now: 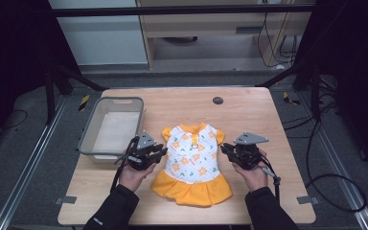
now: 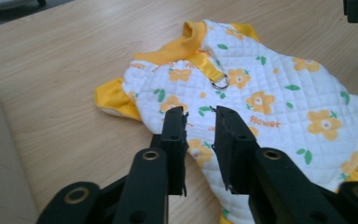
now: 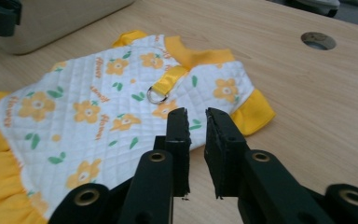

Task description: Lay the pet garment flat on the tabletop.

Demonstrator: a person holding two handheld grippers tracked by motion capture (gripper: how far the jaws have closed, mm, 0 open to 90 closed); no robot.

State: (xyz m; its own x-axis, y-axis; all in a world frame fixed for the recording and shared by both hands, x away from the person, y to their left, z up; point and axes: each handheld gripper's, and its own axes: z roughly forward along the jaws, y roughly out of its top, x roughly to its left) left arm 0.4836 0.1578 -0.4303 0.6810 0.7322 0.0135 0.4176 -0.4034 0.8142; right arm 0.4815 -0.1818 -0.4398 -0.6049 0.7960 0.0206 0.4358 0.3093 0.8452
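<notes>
A small quilted white dress [image 1: 191,158] with orange flowers, orange collar, sleeves and skirt frill lies flat on the wooden table [image 1: 249,115], collar toward the far side. My left gripper [image 1: 162,152] hovers just left of it, near the sleeve. In the left gripper view the jaws [image 2: 200,114] stand slightly apart above the dress [image 2: 270,88], with nothing between them. My right gripper [image 1: 224,149] hovers at the dress's right edge. Its jaws [image 3: 196,114] also stand a little apart and empty above the dress [image 3: 88,107], close to the metal ring [image 3: 156,98].
A grey mesh basket [image 1: 88,129] with a white lining stands at the table's left side, close behind the left hand. A round cable hole [image 1: 217,100] sits near the far edge. Bare wood lies to the right of the dress and beyond it.
</notes>
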